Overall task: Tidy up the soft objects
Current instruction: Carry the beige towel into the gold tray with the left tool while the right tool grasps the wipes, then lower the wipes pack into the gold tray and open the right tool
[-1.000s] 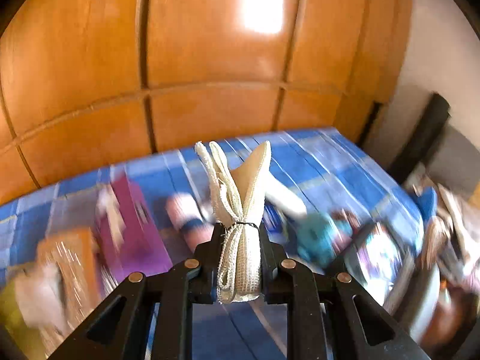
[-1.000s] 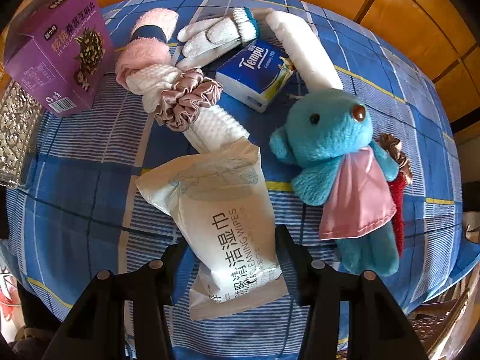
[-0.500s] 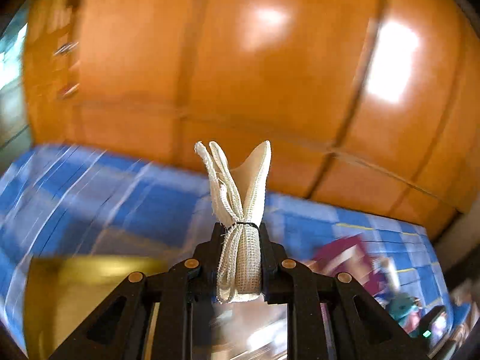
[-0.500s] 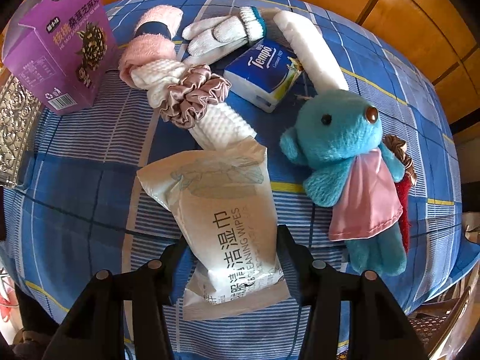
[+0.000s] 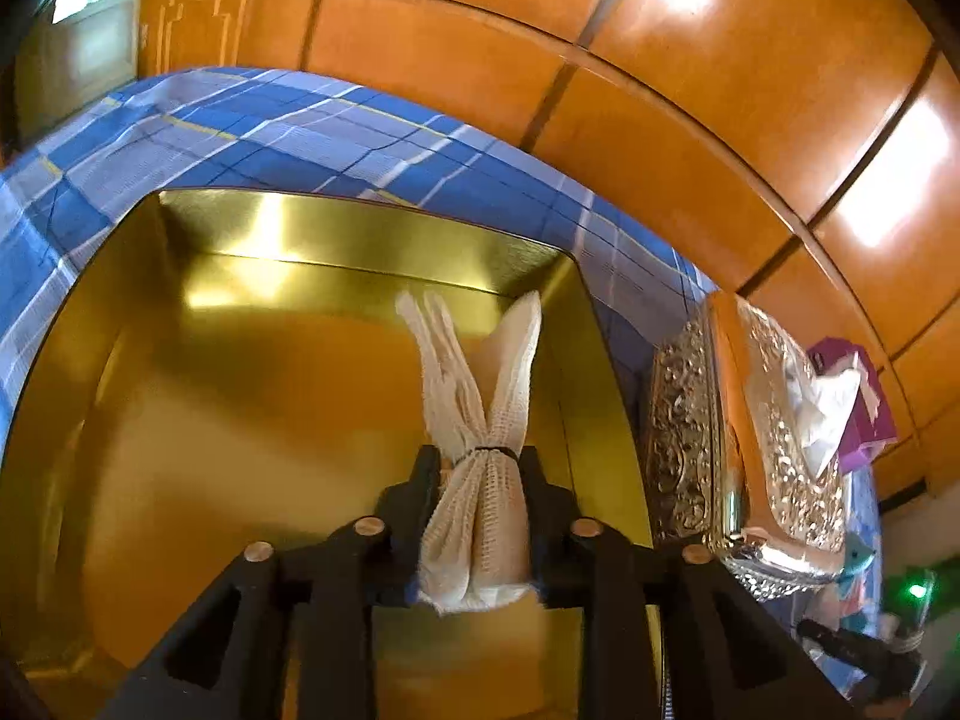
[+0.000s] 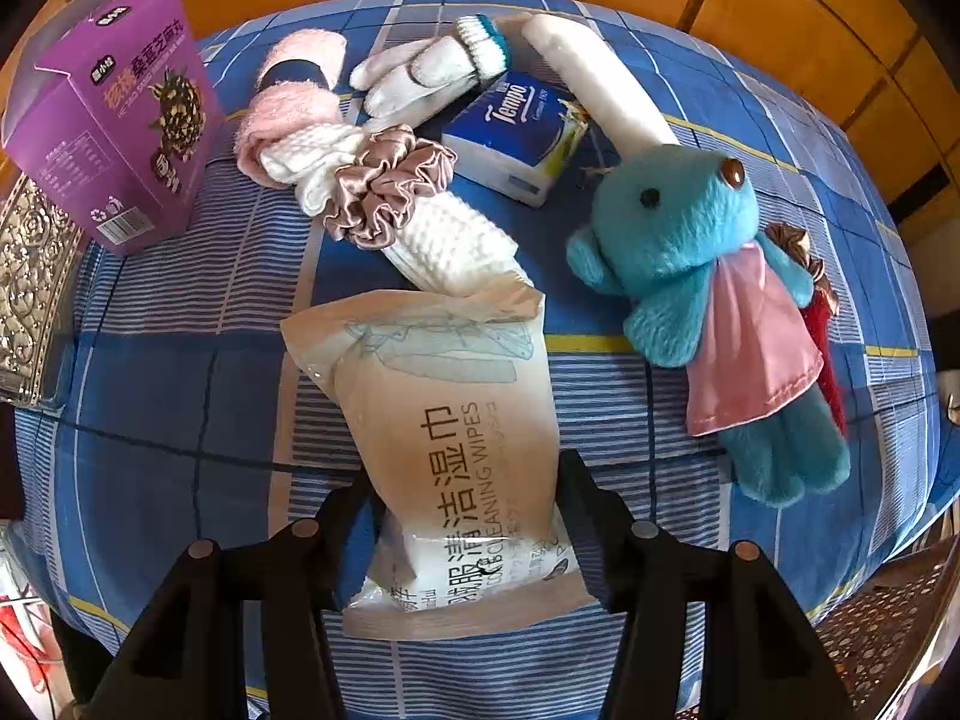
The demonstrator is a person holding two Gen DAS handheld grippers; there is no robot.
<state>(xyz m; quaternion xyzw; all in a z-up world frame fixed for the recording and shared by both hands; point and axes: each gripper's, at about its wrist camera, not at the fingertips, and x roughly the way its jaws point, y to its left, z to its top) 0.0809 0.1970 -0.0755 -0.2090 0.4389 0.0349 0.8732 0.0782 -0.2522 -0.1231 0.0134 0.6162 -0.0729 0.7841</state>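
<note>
The opening left tongs still touch a tied mesh cloth bundle over a glossy gold tin. The opening right tongs straddle a crinkled wipes pack (pad contact is unclear).

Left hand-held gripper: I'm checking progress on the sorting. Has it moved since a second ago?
Yes. The left hand-held gripper, jaws opening around the tied white cloth, swung from the cluttered blue tablecloth to above the gold box.

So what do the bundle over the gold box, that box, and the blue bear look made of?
Bundle: off-white open-weave cloth, gauze-like, with visible mesh; tied by a dark band. Gold box: probably metal or foil-faced card, with mirror-like glare on its walls. Blue bear: fuzzy plush with a satiny pink cape, judging by its sheen.
</note>
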